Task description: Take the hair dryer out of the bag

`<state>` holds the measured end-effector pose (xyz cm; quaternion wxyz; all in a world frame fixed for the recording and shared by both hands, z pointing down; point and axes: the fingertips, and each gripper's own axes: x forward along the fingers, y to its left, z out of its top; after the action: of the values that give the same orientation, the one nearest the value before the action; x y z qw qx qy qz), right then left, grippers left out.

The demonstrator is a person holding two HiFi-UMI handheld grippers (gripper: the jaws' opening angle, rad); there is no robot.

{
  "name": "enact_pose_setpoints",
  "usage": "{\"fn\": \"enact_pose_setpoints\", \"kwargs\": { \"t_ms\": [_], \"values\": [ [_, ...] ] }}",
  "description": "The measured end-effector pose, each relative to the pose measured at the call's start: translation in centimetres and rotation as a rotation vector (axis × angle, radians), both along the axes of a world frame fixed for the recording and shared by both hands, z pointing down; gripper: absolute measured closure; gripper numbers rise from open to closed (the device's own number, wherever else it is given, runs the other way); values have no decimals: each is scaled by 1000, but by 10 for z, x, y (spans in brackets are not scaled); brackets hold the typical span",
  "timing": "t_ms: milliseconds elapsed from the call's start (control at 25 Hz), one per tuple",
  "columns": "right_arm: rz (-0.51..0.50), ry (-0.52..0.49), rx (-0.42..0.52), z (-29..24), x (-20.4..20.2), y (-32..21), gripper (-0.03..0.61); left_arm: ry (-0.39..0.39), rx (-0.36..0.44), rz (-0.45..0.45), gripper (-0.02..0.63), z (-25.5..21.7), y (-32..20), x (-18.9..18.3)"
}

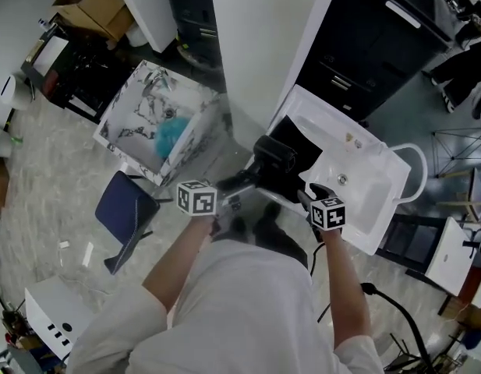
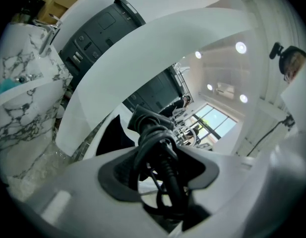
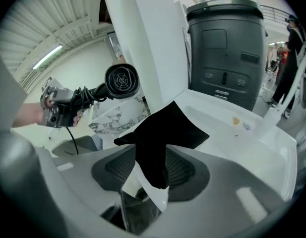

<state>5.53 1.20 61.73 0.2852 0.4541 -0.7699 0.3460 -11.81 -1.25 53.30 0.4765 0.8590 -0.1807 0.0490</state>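
Black bag (image 1: 293, 137): slack and flat on the rim of the white basin (image 1: 369, 179), at 11 o'clock from the right gripper (image 1: 309, 195)
Hair dryer (image 1: 271, 159): in the air just off the basin's rim, at 8 o'clock from the bag, carried by the left gripper (image 1: 238, 182)
Left jaws: closed on the dryer's handle with its cord (image 2: 162, 165) wound round it; they stand wide only because the bundle is thick
Right jaws: wide apart, with a fold of the bag lying loose between them and the pads not pressing it
Done: the dryer is clear of the bag, so the main step looks finished
Left to do: by my judgement, only setting the dryer down and drawing the right gripper off the bag
Right gripper view alone: open air between dryer and bag, and the dryer's round rear grille at 10 o'clock; in the head view the two overlap
Left gripper view alone: the cord coils close against the jaws
Head view alone: both grippers together, and a marbled bin (image 1: 115, 123) at 10 o'clock
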Motion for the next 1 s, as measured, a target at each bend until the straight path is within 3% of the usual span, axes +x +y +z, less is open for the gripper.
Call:
{"fn": "enact_pose_setpoints", "kwargs": {
  "t_ms": [440, 680, 1000],
  "values": [
    [336, -66, 149, -65, 50, 71, 419, 65, 29, 94, 402, -23, 7, 35],
    [545, -169, 221, -101, 97, 102, 519, 98, 2, 85, 402, -35, 19, 60],
    [629, -281, 282, -124, 140, 131, 572, 116, 3, 26, 402, -50, 32, 84]
  ]
}}
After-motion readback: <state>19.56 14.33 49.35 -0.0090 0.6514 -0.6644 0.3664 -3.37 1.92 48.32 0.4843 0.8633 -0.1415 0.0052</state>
